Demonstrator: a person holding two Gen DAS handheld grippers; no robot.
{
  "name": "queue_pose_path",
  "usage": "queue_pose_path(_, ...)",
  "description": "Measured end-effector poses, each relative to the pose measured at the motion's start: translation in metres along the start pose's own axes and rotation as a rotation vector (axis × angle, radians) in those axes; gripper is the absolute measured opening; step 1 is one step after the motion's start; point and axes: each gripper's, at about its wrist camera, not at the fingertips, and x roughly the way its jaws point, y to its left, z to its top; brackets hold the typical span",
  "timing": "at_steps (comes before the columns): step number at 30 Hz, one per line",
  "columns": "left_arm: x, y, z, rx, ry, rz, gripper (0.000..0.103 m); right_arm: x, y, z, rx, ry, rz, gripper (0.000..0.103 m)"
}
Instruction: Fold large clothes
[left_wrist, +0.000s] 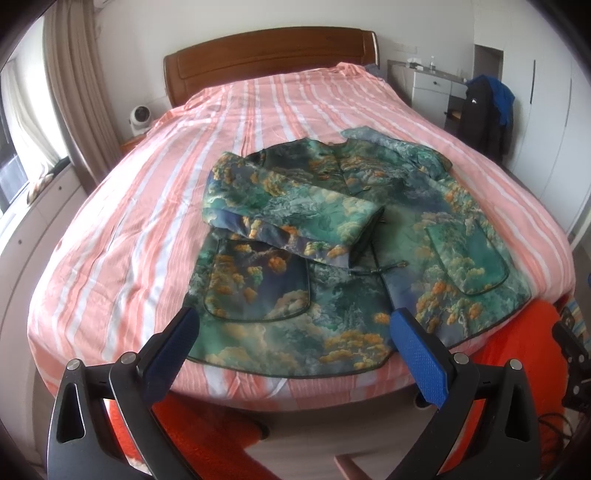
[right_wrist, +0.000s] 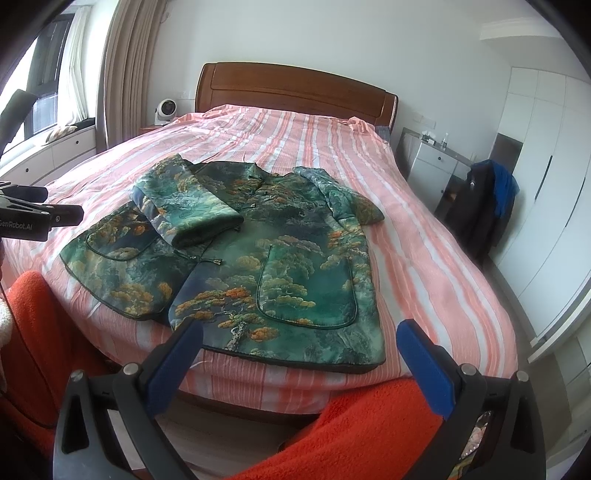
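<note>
A green jacket (left_wrist: 332, 236) with an orange and blue landscape print lies flat, front up, near the foot of the bed (left_wrist: 147, 206). Its left sleeve (left_wrist: 295, 218) is folded across the chest; the right sleeve (right_wrist: 343, 199) lies bunched at the shoulder. My left gripper (left_wrist: 295, 325) hovers open over the hem, holding nothing. In the right wrist view the jacket (right_wrist: 280, 273) fills the middle, and my right gripper (right_wrist: 299, 336) stands open just short of its lower right hem, empty. The other gripper's black body (right_wrist: 37, 218) shows at the left edge.
The bed has a pink and white striped cover (right_wrist: 424, 258) and a wooden headboard (left_wrist: 269, 59). Orange fleece clothing (right_wrist: 369, 424) of the person is at the bed's foot. A white cabinet (left_wrist: 432, 92), a chair with dark clothes (left_wrist: 484, 110) and wardrobes (right_wrist: 546, 184) stand right.
</note>
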Motion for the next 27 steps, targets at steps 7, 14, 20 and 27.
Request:
queue_pose_path(7,-0.005,-0.004,0.001,0.013,-0.01,-0.005,0.103,0.0,0.0,0.0,0.0,0.0,0.002,0.103)
queue_pose_path(14,-0.009,-0.006,0.0,0.036,-0.026,-0.026,0.103,-0.001,0.001,-0.001,0.0,0.001,0.003,0.103)
queue_pose_path(20,-0.01,-0.009,-0.001,0.05,-0.04,-0.027,0.103,0.0,0.003,-0.001,-0.003,0.002,0.008,0.103)
queue_pose_path(27,-0.01,-0.011,-0.001,0.057,-0.041,-0.026,0.103,0.0,0.005,-0.002,-0.005,0.0,0.007,0.103)
